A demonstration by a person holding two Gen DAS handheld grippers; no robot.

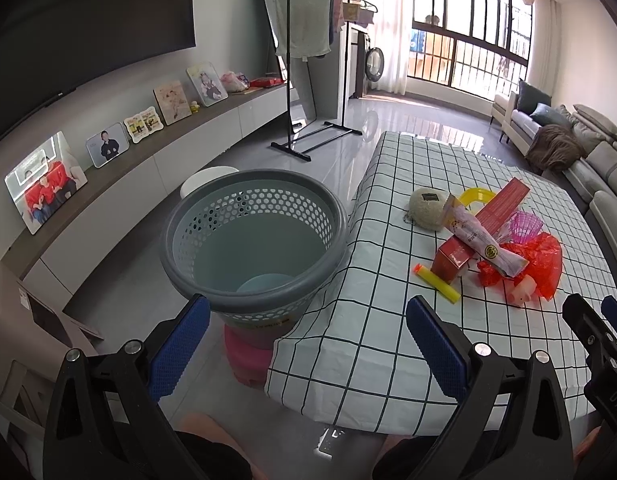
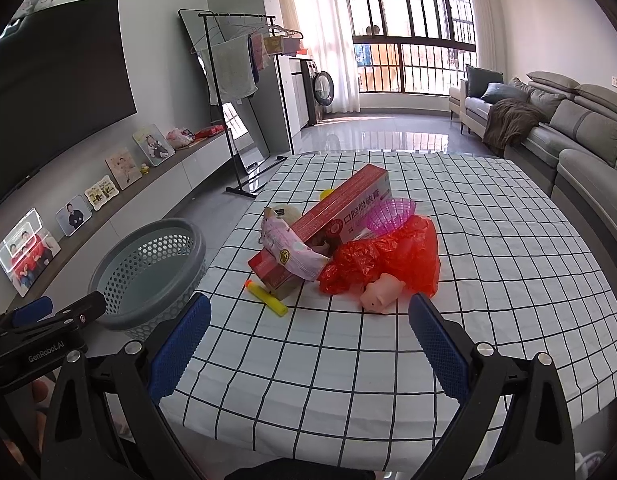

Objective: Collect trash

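**Trash pile untouched, both grippers empty and spread**

Left wrist view. The left gripper [image 1: 306, 344] stands at the bottom of the frame with its blue pads wide apart and nothing between them. Centre left sits the grey perforated basket [image 1: 254, 248], perched on a pink stool [image 1: 248, 360] so its rim comes level with the edge of the table [image 1: 348, 380]; that placement looks meant to let items drop straight in. A pale blue round item lies at its bottom; otherwise it appears bare. The trash pile occupies the right of the frame: a long red box [image 1: 488, 224], a printed wrapper [image 1: 480, 240] lying across it, a red plastic bag [image 1: 536, 268] and a yellow tube [image 1: 438, 282] nearest the gripper. The right gripper's tip shows at the lower right edge.

Right wrist view. The right gripper [image 2: 308, 340] is likewise spread and holding nothing, aimed at the pile from the near table edge. A pink pig-shaped toy [image 2: 378, 298] lies just beyond its fingers, touching the bag. A pink mesh bowl [image 2: 390, 214] rests against the box. The basket appears at middle left, beside the table.

Assessment: collection appears barely begun, if at all; the toy or tube is the easiest first pick.
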